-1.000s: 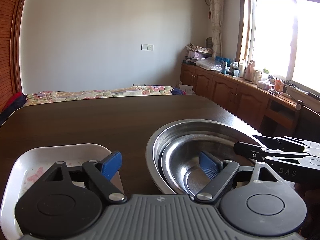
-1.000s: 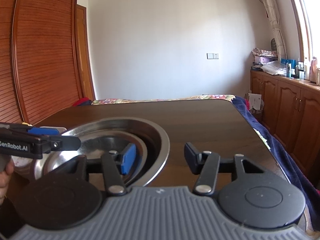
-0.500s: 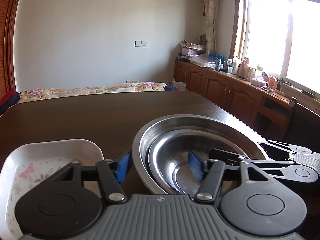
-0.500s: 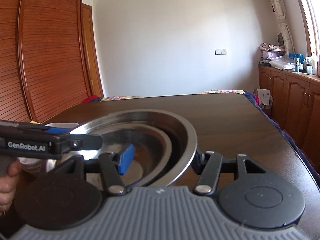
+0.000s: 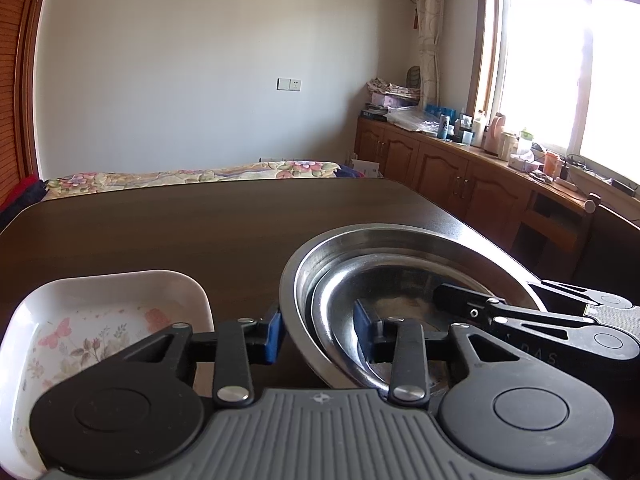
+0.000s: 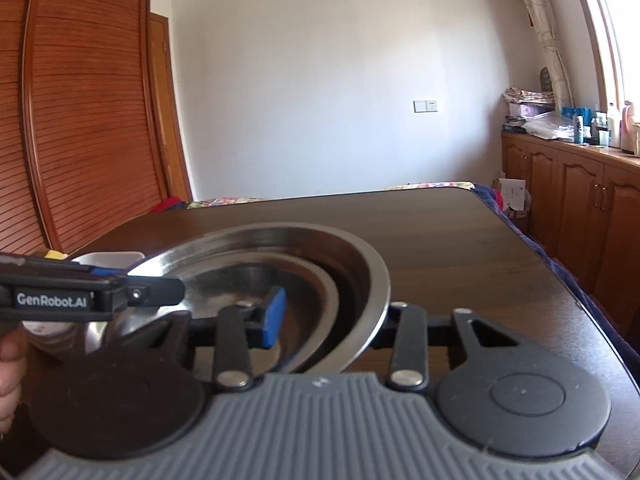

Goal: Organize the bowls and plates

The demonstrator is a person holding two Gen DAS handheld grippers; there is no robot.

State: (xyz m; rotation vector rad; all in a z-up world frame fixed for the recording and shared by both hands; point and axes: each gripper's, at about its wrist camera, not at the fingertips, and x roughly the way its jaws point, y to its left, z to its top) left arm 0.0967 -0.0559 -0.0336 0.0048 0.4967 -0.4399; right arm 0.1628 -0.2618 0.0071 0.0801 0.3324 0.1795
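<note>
A large steel bowl (image 5: 400, 248) sits on a dark wooden table (image 5: 180, 228), toward the table's right-hand edge. Nested inside it is a smaller steel bowl (image 5: 384, 292), and a third, smaller still, seems to lie at the bottom, though glare makes that hard to confirm.

The left gripper (image 5: 318, 332) straddles the near left rim of the large steel bowl. One blue pad sits just outside the wall and the other inside, above the nested bowl. The jaws are narrowed around the rim, but whether the pads actually press the metal cannot be told.

The right gripper (image 6: 332, 316) straddles the opposite, near right rim of the same bowl. Its blue pad (image 6: 274, 316) hangs inside the bowl; its other finger is hidden behind the outer wall. Its jaws stand moderately apart, and contact with the rim is also unclear.

To the left of the large steel bowl, close beside it but apart, lies a white rectangular dish (image 5: 100, 312) printed with flowers and a butterfly.

In the right wrist view, a person's hand (image 6: 10, 364) grips the handle of the left gripper at the left edge.
</note>
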